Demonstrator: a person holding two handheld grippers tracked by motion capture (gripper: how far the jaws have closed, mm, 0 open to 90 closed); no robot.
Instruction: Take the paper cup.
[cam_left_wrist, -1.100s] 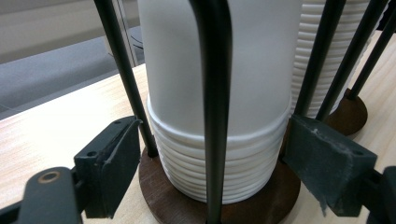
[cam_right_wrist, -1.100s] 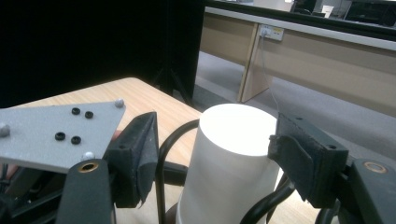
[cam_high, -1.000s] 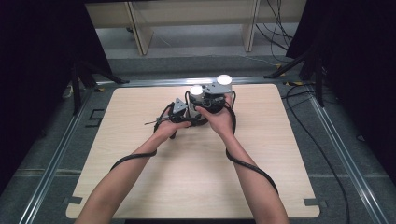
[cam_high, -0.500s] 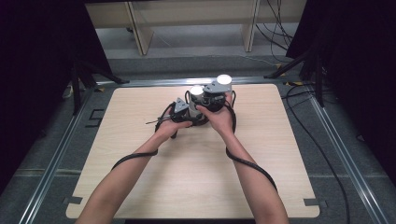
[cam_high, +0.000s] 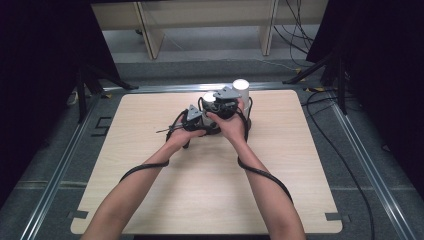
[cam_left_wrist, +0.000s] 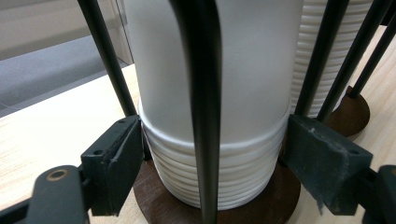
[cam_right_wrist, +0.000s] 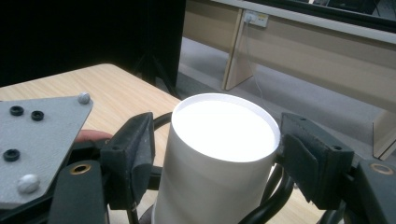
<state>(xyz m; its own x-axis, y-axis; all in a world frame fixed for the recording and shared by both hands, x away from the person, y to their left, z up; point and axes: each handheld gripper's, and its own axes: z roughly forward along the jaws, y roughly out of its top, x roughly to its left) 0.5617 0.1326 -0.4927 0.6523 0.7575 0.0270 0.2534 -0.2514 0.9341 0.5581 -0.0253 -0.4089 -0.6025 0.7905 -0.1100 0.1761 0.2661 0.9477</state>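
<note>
Left gripper view: left gripper jaws straddle the lower cup stack in the wire holder, closing in, touching at 3 and 9 o'clock.
Right gripper view: right gripper jaws opening beside the top cup, small gaps.
Axis: stack upright; lift goes 12 o'clock.

**A pale wooden table in a dim studio space**

A light wood table with rounded corners stands on grey carpet, framed by metal rails. Black curtains hang at both sides. Behind, a beige bench stands against the far wall, with black cables trailing across the floor.
</note>
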